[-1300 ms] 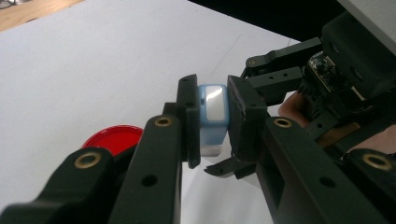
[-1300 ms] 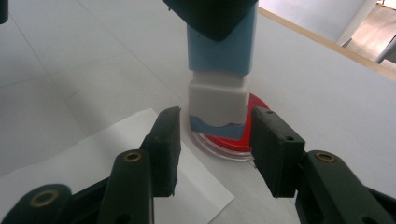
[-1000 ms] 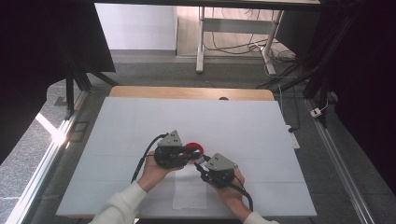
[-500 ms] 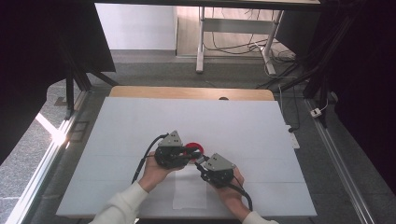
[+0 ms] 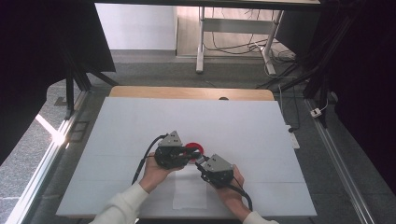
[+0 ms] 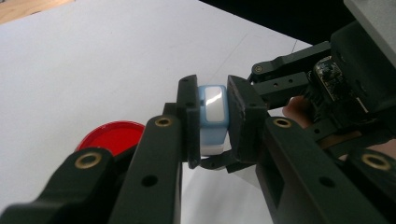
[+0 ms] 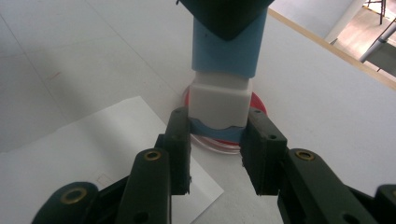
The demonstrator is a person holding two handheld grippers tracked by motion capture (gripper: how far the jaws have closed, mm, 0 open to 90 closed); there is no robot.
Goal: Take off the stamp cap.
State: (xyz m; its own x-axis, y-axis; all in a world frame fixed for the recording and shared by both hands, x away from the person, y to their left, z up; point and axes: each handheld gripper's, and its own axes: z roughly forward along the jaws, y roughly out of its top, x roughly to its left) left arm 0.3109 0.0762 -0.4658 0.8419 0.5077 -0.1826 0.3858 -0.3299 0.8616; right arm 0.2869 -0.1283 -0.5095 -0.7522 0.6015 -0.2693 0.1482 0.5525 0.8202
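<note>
A small blue and white stamp block (image 6: 213,114) is held above the table between both grippers. My left gripper (image 6: 212,122) is shut on its blue upper body. In the right gripper view, the stamp (image 7: 219,100) hangs down with my right gripper (image 7: 217,136) shut on its lower end, at the blue wavy band under the white part. A red round dish (image 7: 256,106) lies on the table just behind the stamp. In the high view the left gripper (image 5: 191,157) and right gripper (image 5: 200,162) meet tip to tip beside the red dish (image 5: 194,148).
A white sheet of paper (image 5: 189,193) lies on the white table (image 5: 140,121) near the front edge, under the hands. A wooden strip (image 5: 187,92) runs along the table's far edge. Cables trail from both grippers toward the person.
</note>
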